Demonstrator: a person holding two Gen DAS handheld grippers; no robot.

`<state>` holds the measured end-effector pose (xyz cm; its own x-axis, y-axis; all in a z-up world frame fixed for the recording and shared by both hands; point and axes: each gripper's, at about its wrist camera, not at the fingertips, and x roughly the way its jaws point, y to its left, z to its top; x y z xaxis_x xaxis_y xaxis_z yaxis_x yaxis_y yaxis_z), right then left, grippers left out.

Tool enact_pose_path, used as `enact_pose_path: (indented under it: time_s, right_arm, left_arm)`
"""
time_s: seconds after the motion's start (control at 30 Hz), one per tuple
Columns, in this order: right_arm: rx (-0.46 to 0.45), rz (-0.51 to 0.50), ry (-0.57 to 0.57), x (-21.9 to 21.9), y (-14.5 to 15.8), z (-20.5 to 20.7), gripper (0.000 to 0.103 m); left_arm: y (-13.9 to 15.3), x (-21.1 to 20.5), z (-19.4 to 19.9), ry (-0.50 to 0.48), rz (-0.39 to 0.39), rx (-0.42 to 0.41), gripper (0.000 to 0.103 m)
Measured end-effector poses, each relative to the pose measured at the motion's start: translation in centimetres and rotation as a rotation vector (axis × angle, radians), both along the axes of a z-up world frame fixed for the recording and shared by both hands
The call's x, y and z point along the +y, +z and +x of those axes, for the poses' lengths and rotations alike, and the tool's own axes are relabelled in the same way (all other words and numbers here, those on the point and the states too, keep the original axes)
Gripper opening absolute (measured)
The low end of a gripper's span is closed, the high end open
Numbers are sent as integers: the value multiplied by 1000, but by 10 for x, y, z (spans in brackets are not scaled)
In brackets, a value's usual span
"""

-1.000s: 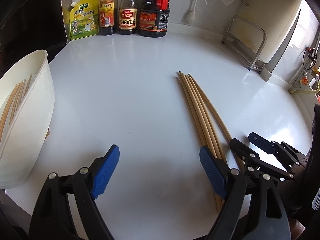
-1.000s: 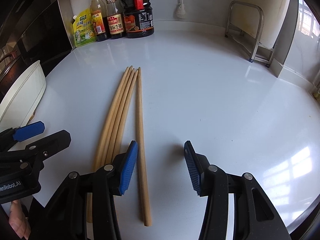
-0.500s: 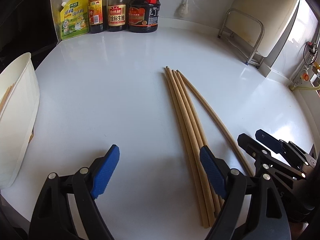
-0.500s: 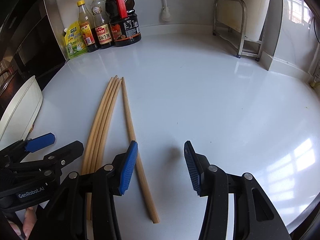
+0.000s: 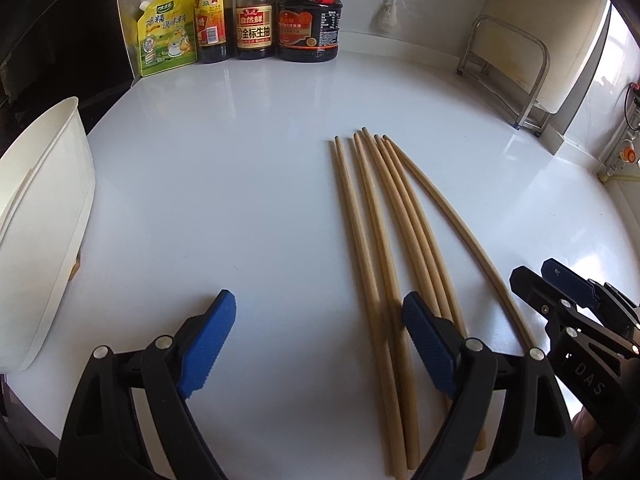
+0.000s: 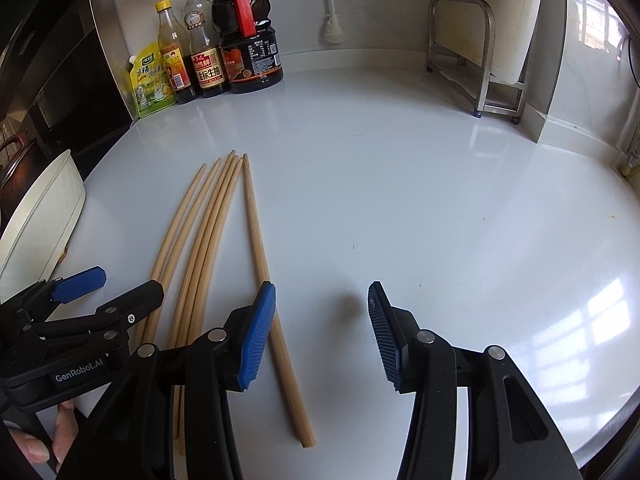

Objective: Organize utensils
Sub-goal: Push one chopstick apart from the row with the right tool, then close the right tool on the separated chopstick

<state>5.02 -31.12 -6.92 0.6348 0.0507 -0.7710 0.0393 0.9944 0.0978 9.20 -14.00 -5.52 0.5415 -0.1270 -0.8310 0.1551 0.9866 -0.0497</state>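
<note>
White countertop (image 5: pixel 240 200), wooden chopsticks (image 5: pixel 384 240) fanned out, white holder (image 5: pixel 44 232) at left, left gripper (image 5: pixel 316 344) and right gripper (image 6: pixel 322 332) wide, empty.

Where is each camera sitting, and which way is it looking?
Left wrist: rides on the left tool, facing across the white counter toward the sauce bottles; its open blue fingers and the right tool show.
Right wrist: rides on the right tool, facing the same way; its open fingers, the left tool and a thumb show.
Shared: chopsticks, bottles, white tub.
</note>
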Motion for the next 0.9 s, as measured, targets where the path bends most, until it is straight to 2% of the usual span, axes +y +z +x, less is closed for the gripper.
enact_pose_path:
  time_s: [0.6,0.9]
  right_arm:
    - [-14,-5,37,7,2,1,46]
    - [-14,-15,36,8,0,3,47]
  left_arm:
    - [12,40,7,90,0,-60,84]
    - [2,53,13,114,28,-44,84]
